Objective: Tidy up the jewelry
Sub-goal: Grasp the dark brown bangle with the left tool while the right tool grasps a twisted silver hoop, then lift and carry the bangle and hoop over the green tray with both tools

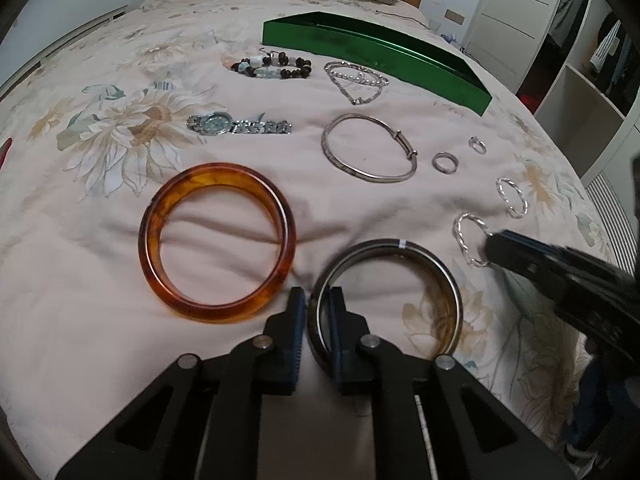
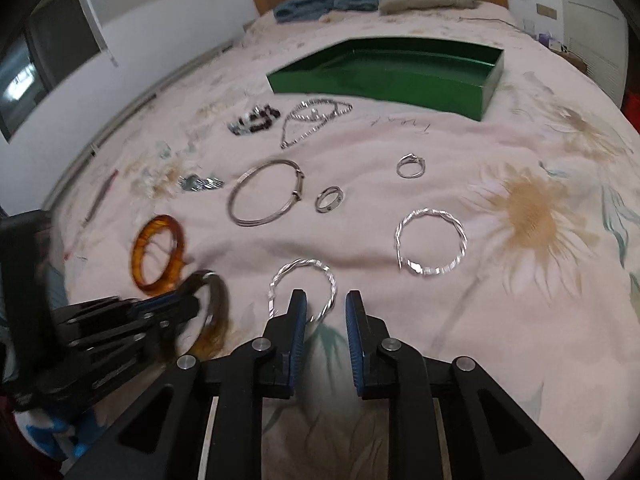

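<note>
Your left gripper [image 1: 318,308] has its jaws clamped on the near-left rim of the dark metal-edged bangle [image 1: 386,300], lying flat on the floral bedspread [image 1: 100,240]. Your right gripper [image 2: 326,308] has its jaws apart over the near twisted silver hoop [image 2: 304,288]. Far off sits the green tray [image 2: 400,76]. Left lies the amber bangle [image 1: 218,240]; farther, a silver bangle [image 1: 370,148] and wristwatch [image 1: 238,124].

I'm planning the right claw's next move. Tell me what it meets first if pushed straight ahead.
Probably the near twisted silver hoop: the open right claw straddles its near edge, though its height above the bedspread is unclear.
</note>
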Available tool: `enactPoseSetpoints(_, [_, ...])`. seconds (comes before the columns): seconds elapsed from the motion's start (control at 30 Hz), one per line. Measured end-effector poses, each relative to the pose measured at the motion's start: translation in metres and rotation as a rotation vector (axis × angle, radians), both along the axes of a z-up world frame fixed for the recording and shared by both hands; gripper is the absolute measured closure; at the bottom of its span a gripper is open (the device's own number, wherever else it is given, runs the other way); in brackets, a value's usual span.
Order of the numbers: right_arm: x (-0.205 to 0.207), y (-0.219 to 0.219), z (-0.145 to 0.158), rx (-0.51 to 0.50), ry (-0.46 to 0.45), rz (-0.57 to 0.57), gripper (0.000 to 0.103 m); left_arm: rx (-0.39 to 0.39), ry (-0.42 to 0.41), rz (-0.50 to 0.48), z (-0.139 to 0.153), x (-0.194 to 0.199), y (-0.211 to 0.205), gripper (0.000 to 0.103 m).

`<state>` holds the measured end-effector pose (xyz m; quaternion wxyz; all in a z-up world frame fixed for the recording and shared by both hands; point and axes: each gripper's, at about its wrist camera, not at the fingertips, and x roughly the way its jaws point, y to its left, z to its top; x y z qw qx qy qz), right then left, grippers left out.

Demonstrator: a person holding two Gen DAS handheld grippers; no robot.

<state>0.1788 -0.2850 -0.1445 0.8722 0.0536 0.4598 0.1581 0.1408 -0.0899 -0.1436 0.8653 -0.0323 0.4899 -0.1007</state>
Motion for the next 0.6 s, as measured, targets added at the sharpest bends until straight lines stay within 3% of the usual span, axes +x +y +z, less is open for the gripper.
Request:
enactPoseSetpoints(0.33, [0.027, 0.025, -0.014, -0.165, 0.071, 0.043, 0.083, 0.010, -0.032, -0.017, -0.001, -0.002, -0.002, 0.093])
enactPoseSetpoints(0.43, [0.029, 0.031, -0.014, -0.224, 0.052, 0.044, 0.095, 0.018, -0.041, -0.017, 0.000, -0.003, -0.004, 0.094])
enactPoseSetpoints(0.6, [0.007, 0.019, -0.002, -0.169, -0.009, 0.001, 0.097, 0.033, -0.092, -0.043, 0.008, -0.010, -0.007, 0.094])
